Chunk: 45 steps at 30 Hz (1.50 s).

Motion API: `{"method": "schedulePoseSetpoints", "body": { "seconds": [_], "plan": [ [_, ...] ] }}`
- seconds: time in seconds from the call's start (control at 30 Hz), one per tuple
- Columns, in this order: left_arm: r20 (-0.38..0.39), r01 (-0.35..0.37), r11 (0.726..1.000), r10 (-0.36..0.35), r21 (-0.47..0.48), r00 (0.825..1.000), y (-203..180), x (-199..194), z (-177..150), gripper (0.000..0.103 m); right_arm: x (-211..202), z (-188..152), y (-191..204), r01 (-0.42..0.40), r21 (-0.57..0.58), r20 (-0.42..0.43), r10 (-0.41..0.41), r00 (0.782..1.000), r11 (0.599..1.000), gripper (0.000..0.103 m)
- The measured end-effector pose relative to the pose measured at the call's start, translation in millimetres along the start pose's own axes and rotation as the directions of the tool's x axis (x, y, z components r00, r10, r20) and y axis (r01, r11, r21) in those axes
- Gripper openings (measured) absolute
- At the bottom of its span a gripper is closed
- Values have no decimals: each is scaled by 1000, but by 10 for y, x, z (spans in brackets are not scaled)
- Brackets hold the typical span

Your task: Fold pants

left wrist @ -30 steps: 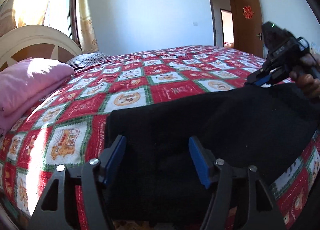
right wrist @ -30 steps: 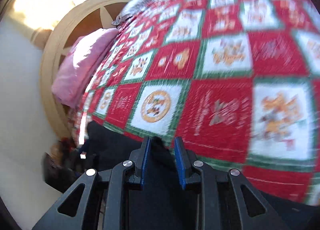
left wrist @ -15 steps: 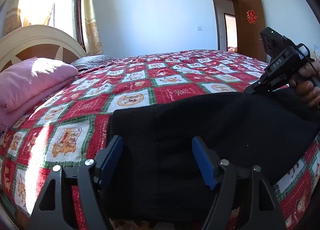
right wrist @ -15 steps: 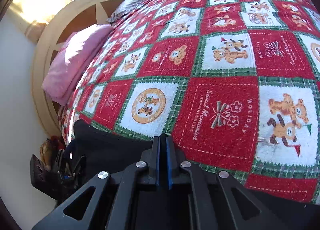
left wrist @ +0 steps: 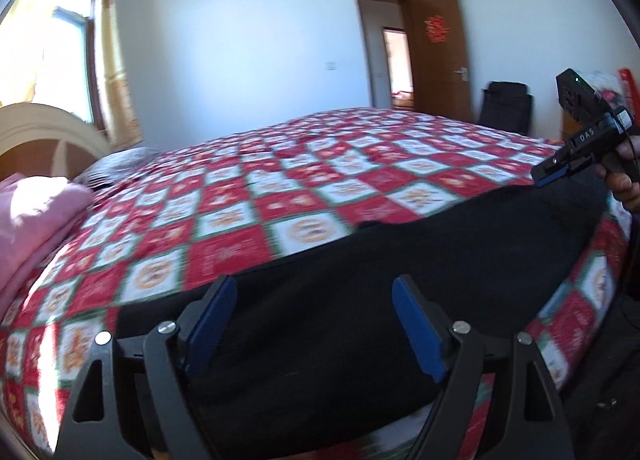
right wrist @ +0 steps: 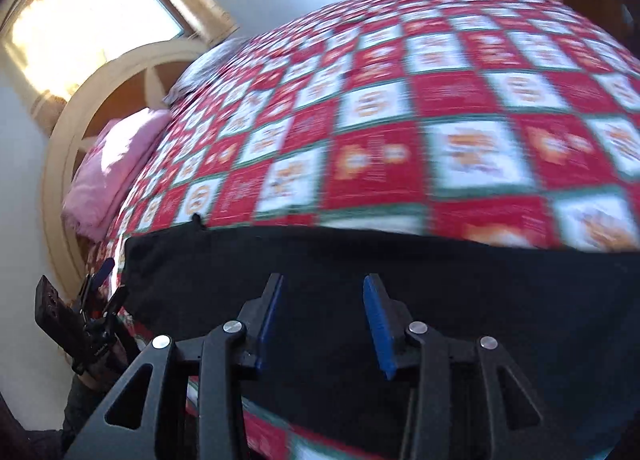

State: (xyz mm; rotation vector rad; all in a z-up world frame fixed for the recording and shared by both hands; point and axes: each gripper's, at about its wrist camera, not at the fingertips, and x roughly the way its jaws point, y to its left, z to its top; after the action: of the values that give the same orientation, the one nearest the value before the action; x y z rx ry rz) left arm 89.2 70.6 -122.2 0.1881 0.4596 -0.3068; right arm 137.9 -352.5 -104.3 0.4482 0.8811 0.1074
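Lifted back from the black pants (left wrist: pixel 420 260) since before: left tool (left wrist: pixel 312 324) and right tool (right wrist: pixel 320 320), both opening, nothing clamped. Pants flat at quilt's (left wrist: pixel 280 188) near edge.

text: "DAS" | on: right hand-held gripper (left wrist: pixel 551 177) body (white letters)

Matt black knit pants (left wrist: pixel 400 272) on soft printed-cloth bedspread (left wrist: pixel 280 188)
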Motion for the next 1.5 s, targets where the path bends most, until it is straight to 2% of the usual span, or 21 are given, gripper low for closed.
{"method": "schedulePoseSetpoints", "body": {
  "seconds": [0.13,0.2,0.37,0.47,0.57,0.7,0.73,0.8,1.0,1.03,1.1,1.17,1.27,1.4,1.5],
  "plan": [
    [-9,108,989,-108,105,994,-534,108,159,83,-736,-260,-562,76,112,94,-87,992,991,43],
    [-16,150,977,-150,150,989,-782,151,209,83,-1112,-372,-879,123,181,148,-151,977,976,43],
    [-58,270,929,-264,252,963,-1421,237,317,83,-1706,-535,-1386,156,297,240,-232,943,942,43],
    [-99,328,897,-312,297,945,-1768,294,338,82,-1968,-620,-1594,171,337,287,-274,918,926,43],
    [-137,366,865,-339,343,931,-2034,372,327,80,-2161,-668,-1801,157,391,316,-292,903,907,43],
    [-186,408,827,-364,387,913,-2271,504,306,71,-2309,-688,-1955,155,420,339,-313,887,894,43],
    [-197,417,820,-368,393,909,-2307,531,296,66,-2313,-683,-1976,156,428,338,-317,886,890,43],
    [-223,428,810,-366,402,903,-2368,583,258,64,-2324,-695,-2039,160,441,333,-327,884,883,43],
    [-236,465,814,-404,348,884,-2341,600,219,50,-2309,-724,-2144,174,470,319,-350,881,865,43],
    [-239,469,811,-407,349,882,-2354,598,214,44,-2298,-727,-2147,175,472,318,-352,880,864,43],
    [-243,474,808,-410,351,879,-2367,588,213,38,-2281,-747,-2159,178,471,318,-354,880,864,43],
    [-247,481,802,-416,354,875,-2380,572,217,25,-2247,-748,-2161,180,462,317,-352,881,868,43],
    [-252,498,795,-432,348,866,-2381,568,224,17,-2227,-759,-2174,179,457,321,-349,881,871,43],
    [-257,510,791,-443,338,859,-2377,582,230,12,-2224,-771,-2212,162,455,332,-335,882,876,42],
    [-255,526,796,-464,300,848,-2332,585,256,12,-2188,-769,-2227,164,448,331,-333,883,879,36]
  ]
}}
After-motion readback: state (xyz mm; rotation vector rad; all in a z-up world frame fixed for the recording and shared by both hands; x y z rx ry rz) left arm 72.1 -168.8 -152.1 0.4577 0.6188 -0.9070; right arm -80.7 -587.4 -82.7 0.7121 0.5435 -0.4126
